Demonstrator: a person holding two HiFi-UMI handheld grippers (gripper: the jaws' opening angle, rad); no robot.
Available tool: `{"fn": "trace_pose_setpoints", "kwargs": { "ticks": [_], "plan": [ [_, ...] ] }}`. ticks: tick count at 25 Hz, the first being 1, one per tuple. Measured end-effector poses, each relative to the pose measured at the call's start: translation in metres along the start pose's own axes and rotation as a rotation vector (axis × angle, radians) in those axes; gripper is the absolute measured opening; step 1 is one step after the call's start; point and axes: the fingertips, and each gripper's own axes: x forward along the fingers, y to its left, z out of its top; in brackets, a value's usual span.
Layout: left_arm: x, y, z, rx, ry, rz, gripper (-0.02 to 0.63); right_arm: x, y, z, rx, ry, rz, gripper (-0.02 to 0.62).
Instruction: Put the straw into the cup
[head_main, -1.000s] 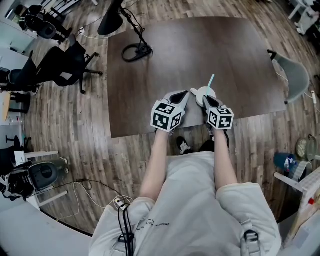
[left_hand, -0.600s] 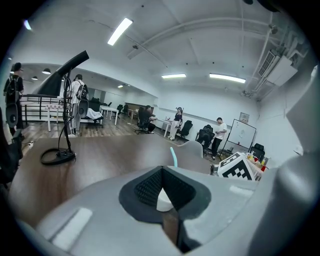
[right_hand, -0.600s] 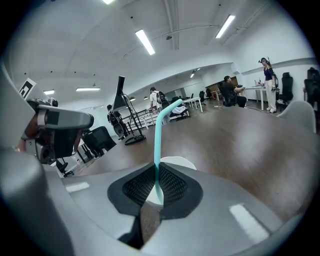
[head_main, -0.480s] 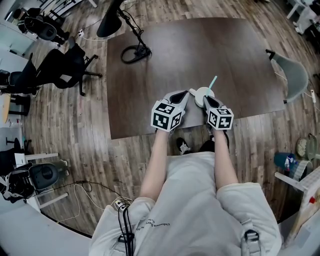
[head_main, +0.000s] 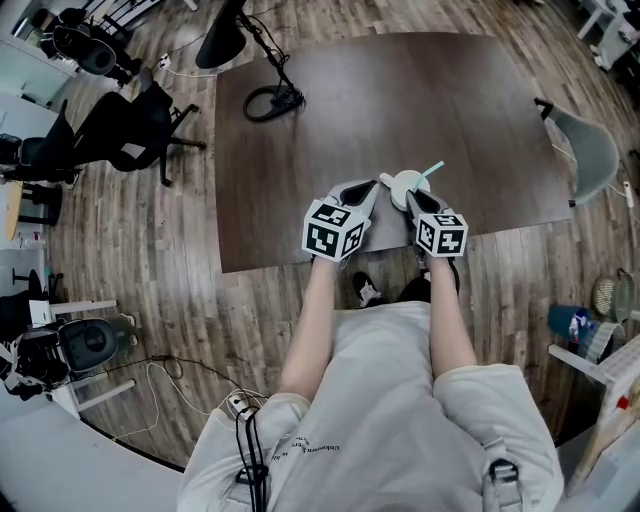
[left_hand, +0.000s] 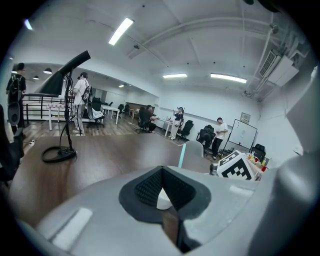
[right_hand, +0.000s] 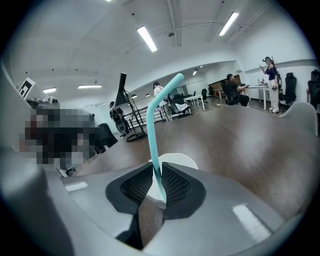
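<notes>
Right gripper (head_main: 414, 201) was pinching the teal straw (right_hand: 155, 131) low on its shaft, pads tight on both sides, in the right gripper view. The straw's upper part curved up and away above the jaws. In the head view it leaned off to the right over the white cup (head_main: 406, 183).

The cup sat on the dark bench (head_main: 400, 90) near the front edge, just beyond the right gripper's jaws and touching the nose of the left gripper (head_main: 373, 190). In the left gripper view the pads were drawn in to a narrow V with a white bit of the cup wedged in it. So the left gripper looked clamped on the cup's edge, likely steadying it.

Progress, as a judgement:
- Straw picked up and brought to the cup: done.
- Cup braced: done.
- Straw's lower end was hidden behind the right gripper's pads, so I couldn't tell if it had entered the cup mouth.
- Lean suggests not yet seated.

Left to do: straighten the straw, push it down into the cup, release with both grippers.

A black stand with a looped cable (head_main: 270, 100) sat at the far left of the bench, well apart.
</notes>
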Motion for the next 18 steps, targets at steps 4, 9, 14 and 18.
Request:
{"fn": "trace_pose_setpoints", "kwargs": {
  "ticks": [4,9,14,18],
  "plan": [
    [-0.0001,-0.0008,-0.0014,0.003,0.002,0.001,0.0,0.0003,0.0002,-0.0048,-0.003,0.01,-0.005,0.084],
    [-0.0002,-0.0029,-0.0011,0.006,0.005,-0.001,0.0,-0.0017,0.0005,-0.0041,0.006,0.004,-0.004,0.08],
    [0.0005,-0.0029,-0.0028,0.005,0.008,-0.004,0.0,-0.003,-0.0007,-0.004,0.013,0.001,-0.008,0.077],
    [0.0019,-0.0018,-0.0079,-0.015,0.016,-0.006,0.0,-0.0063,0.0014,-0.0048,0.017,0.003,-0.005,0.075]
  ]
}}
